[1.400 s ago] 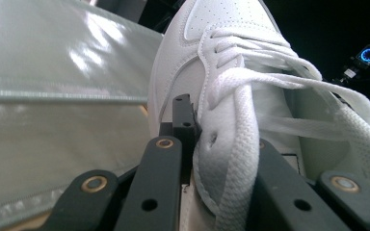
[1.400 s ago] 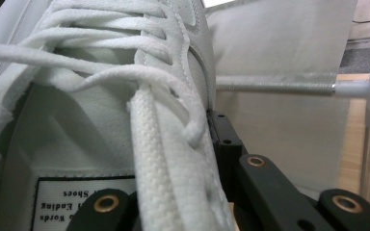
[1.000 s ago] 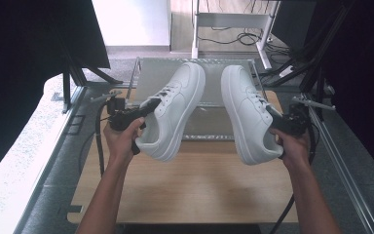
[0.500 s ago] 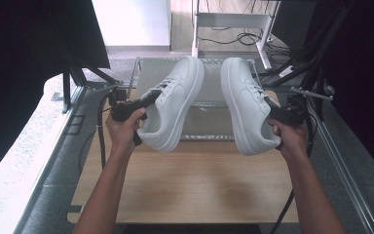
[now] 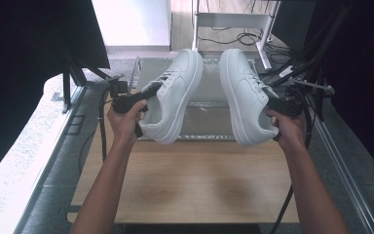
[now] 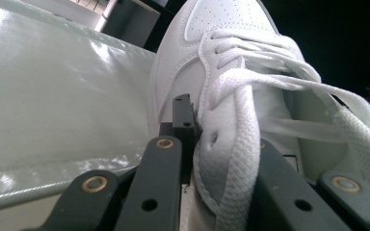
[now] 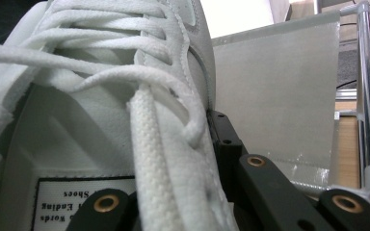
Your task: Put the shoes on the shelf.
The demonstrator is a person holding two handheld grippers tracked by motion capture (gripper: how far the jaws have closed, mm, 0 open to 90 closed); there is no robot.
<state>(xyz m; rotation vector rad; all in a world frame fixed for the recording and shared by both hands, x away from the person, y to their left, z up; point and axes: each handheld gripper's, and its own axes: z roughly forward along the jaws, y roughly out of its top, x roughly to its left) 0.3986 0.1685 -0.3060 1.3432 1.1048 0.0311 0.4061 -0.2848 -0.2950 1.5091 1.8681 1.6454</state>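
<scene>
Two white lace-up sneakers hang in the air above the table, toes pointing away from me and soles turned toward each other. My left gripper point(image 5: 148, 92) is shut on the lace-side edge of the left sneaker point(image 5: 177, 97). In the left gripper view the left sneaker's eyelet flap point(image 6: 226, 139) sits pinched between the black jaws of the left gripper point(image 6: 217, 139). My right gripper point(image 5: 272, 105) is shut on the same edge of the right sneaker point(image 5: 241, 95). In the right gripper view its laces and tongue point(image 7: 139, 120) rise between the jaws of the right gripper point(image 7: 173, 144).
A wooden table top point(image 5: 190, 180) lies under my forearms. Beyond it a translucent plastic bin point(image 5: 209, 124) sits on a metal frame, directly below the sneakers. A white shelf point(image 5: 229, 19) and cables stand at the back. Black stands and cables point(image 5: 302, 73) crowd the right side.
Both hands have carried the sneakers a little up and away from me. The two sneakers have drawn closer together, soles facing. Both grips are unchanged.
</scene>
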